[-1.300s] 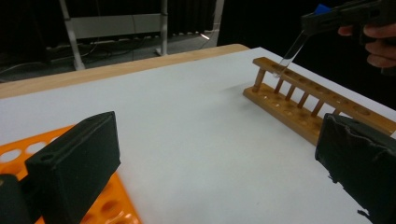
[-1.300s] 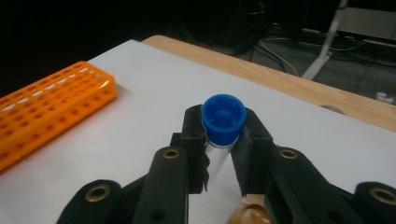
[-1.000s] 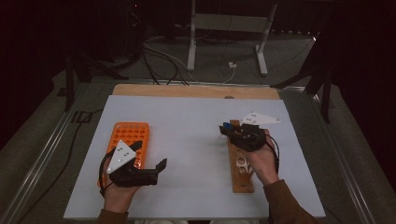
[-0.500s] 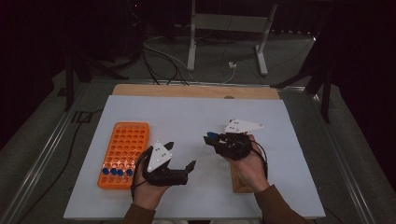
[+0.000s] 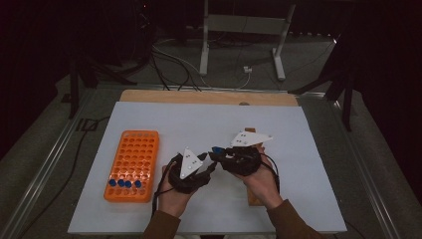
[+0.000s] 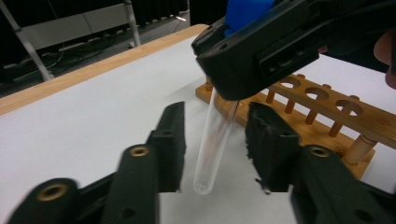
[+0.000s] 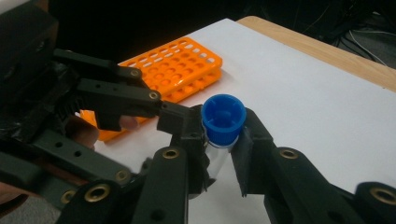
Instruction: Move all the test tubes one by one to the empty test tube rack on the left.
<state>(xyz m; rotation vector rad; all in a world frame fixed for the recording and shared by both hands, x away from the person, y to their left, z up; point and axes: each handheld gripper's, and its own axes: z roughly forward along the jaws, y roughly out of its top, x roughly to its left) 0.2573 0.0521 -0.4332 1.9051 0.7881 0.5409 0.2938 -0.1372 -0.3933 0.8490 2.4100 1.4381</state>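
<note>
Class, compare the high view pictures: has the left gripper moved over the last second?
Yes. The left gripper has moved rightward, away from the orange plastic tube rack, toward the right gripper.

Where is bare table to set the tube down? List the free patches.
Bare white table runs beyond the orange rack and both tools, up to the wooden strip. More lies right of the wooden rack. Crowded mid-front, where left tool meets right tool holding the tube.

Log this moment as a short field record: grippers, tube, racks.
right gripper: shut on test tube just under its blue cap
left gripper: open, jaws either side of the tube's lower end, not touching
orange rack: on white table, blue-capped tubes in near row
wooden rack: behind the tube, visible holes empty
</note>
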